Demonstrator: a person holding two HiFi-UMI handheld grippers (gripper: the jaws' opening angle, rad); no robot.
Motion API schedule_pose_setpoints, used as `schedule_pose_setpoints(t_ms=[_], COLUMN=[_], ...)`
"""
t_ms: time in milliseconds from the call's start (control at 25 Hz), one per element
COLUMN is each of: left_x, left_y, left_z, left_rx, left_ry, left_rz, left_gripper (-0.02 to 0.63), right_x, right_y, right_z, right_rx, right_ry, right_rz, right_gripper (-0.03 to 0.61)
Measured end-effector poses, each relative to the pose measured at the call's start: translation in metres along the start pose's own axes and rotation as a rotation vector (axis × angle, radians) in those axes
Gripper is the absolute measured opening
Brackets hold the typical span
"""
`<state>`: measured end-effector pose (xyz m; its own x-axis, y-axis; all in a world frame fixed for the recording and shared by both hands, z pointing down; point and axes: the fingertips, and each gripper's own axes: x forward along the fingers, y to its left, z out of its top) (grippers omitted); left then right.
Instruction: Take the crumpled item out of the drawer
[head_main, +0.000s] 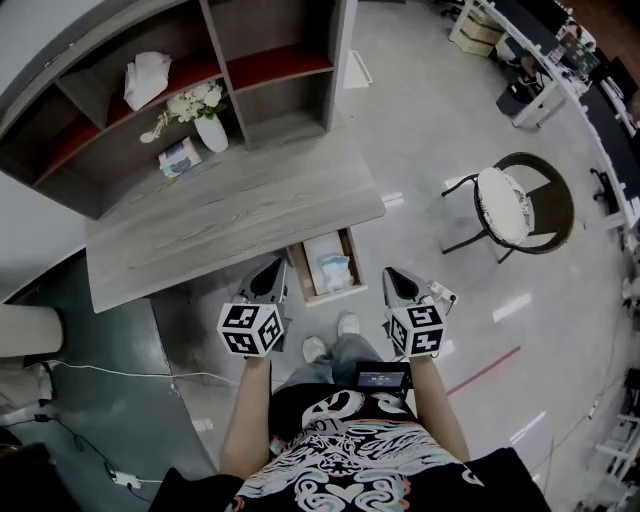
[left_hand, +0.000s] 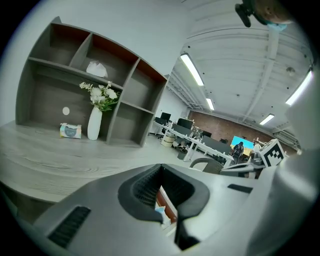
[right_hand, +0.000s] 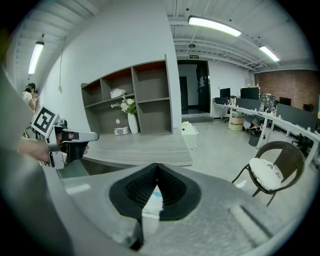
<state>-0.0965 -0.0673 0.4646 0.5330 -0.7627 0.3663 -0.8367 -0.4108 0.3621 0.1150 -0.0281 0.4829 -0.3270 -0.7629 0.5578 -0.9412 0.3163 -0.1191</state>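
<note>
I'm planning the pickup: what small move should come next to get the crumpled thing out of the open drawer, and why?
Probably open the right gripper and lower it to the crumpled packet lying in the open drawer. Its jaws are together and empty, held short of the drawer, so it cannot take the packet yet.

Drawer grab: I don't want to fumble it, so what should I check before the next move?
1. Drawer open: ok.
2. Crumpled item lying uncovered inside it: ok.
3. Left gripper empty: ok, jaws together.
4. Right gripper empty: ok, jaws together.
5. Jaws apart for a grasp: not ok.
6. A gripper over the item: not ok, both flank the drawer.
</note>
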Motion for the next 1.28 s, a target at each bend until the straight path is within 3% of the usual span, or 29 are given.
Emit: schedule_pose_setpoints(t_ms=[240, 520, 1280], left_x=[0.007, 0.011, 0.038], left_y=[-0.002, 0.005, 0.021], left_z=[0.008, 0.005, -0.032], left_rx=[0.016, 0.025, -0.001], left_ry=[-0.008, 0.021, 0.131], left_rz=[0.003, 0.031, 0.050], left_gripper=[0.000, 0.000, 0.000], right_x=[0.008, 0.020, 0.060], right_y=[0.005, 0.018, 0.013], right_z=[0.005, 0.006, -0.025], right_rx=[-0.023, -0.041, -0.056], right_ry=[-0.002, -0.012, 0.101], right_rz=[0.023, 0.115, 0.153], right_gripper=[0.005, 0.005, 0.005])
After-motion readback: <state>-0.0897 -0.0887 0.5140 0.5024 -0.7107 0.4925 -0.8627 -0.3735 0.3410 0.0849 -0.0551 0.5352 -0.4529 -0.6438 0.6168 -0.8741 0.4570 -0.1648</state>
